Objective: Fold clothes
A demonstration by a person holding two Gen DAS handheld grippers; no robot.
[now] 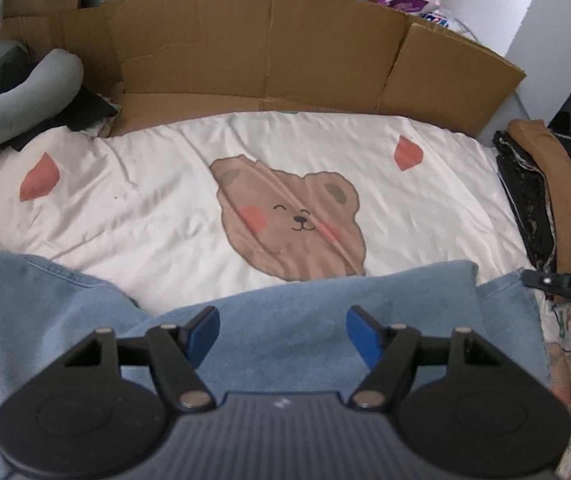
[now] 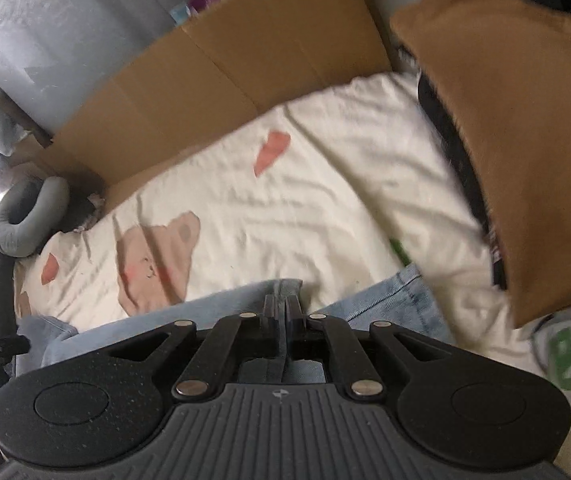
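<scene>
The denim garment (image 1: 285, 344) lies across the near edge of the bear-print sheet (image 1: 165, 208). The left gripper (image 1: 283, 330) hovers spread above its middle; the right gripper (image 2: 283, 312) pinches its folded edge, nearer the brown clothes pile (image 2: 525, 140).

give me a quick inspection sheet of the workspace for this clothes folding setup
surface: bed sheet, cream with a bear print, wrinkled
job's things: blue denim garment spread at the near edge of the sheet
clutter: brown garment over a dark one at the right; grey neck pillow at the far left
grippers: left gripper open above the denim; right gripper shut on a fold of the denim
cables: white cable behind the cardboard, far right
surroundings: cardboard sheet standing along the far edge of the bed; boxes and a wall behind
</scene>
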